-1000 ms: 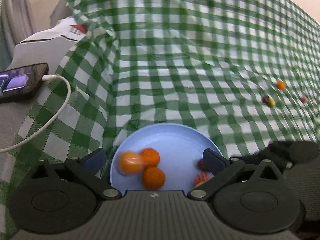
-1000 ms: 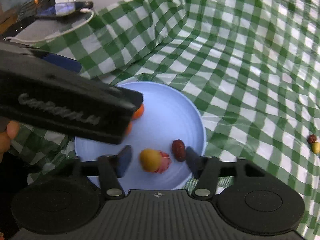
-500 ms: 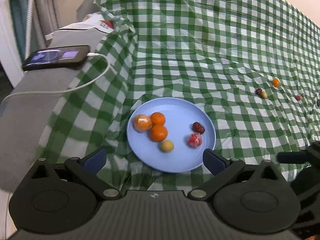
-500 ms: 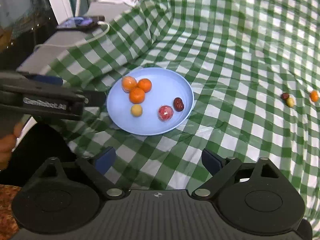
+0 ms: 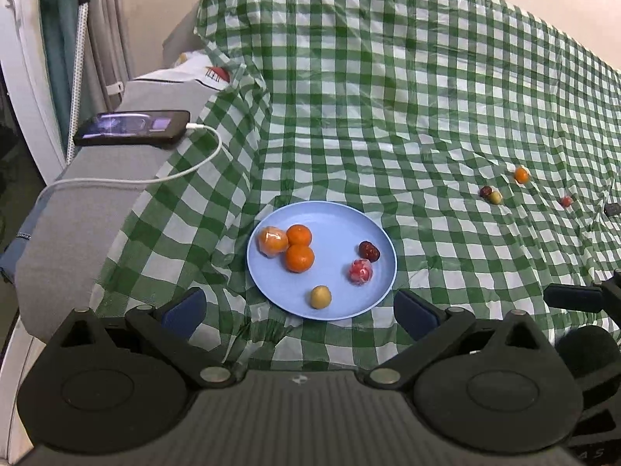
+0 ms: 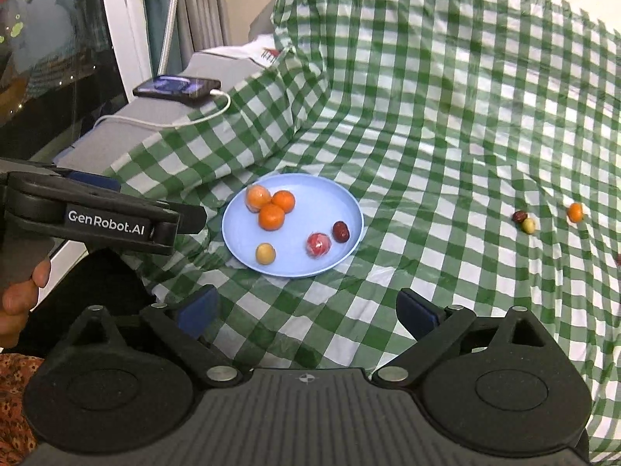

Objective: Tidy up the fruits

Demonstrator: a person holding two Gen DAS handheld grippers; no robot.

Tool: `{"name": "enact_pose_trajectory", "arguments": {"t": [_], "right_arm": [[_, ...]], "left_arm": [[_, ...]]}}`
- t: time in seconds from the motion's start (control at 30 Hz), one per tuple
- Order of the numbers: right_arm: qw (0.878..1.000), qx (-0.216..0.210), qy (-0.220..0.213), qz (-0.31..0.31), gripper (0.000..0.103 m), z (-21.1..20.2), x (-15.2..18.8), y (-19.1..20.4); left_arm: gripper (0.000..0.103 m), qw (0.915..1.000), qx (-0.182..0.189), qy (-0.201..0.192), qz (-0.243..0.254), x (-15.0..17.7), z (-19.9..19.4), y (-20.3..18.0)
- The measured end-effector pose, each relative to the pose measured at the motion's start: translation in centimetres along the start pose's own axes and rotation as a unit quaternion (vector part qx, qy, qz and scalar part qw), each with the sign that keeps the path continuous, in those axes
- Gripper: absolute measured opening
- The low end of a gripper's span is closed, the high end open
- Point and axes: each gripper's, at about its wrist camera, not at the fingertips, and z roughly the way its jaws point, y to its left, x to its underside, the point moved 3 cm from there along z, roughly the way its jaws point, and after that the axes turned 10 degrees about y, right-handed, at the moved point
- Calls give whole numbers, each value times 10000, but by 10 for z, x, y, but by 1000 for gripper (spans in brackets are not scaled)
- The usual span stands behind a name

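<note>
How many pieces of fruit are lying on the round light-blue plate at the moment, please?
6: on the round light-blue plate, three orange tangerines cluster at its left, a dark red date and a red wrapped fruit sit at right, a small yellow fruit nearest the camera.

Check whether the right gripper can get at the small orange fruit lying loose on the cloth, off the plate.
Probably yes: the right gripper is open and empty, and only bare checked cloth shows before the small orange fruit.

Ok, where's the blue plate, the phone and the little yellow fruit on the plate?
blue plate [image 5: 341, 229], left wrist view, bare middle of the dish.
phone [image 5: 132, 127], left wrist view, middle of its screen.
yellow fruit [image 6: 265, 253], right wrist view, its centre.
</note>
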Motion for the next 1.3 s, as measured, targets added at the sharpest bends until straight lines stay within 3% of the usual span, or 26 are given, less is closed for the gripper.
{"name": "enact_pose_trajectory", "arguments": {"t": [0.37, 1.3], "right_arm": [[9999, 27, -142, 67, 98, -10, 4, 3], [10000, 1, -14, 98, 98, -1, 8, 2]], "left_arm": [[103, 9999, -4, -100, 26, 3, -11, -3], [103, 10000, 12, -5, 44, 9, -2, -3]]}}
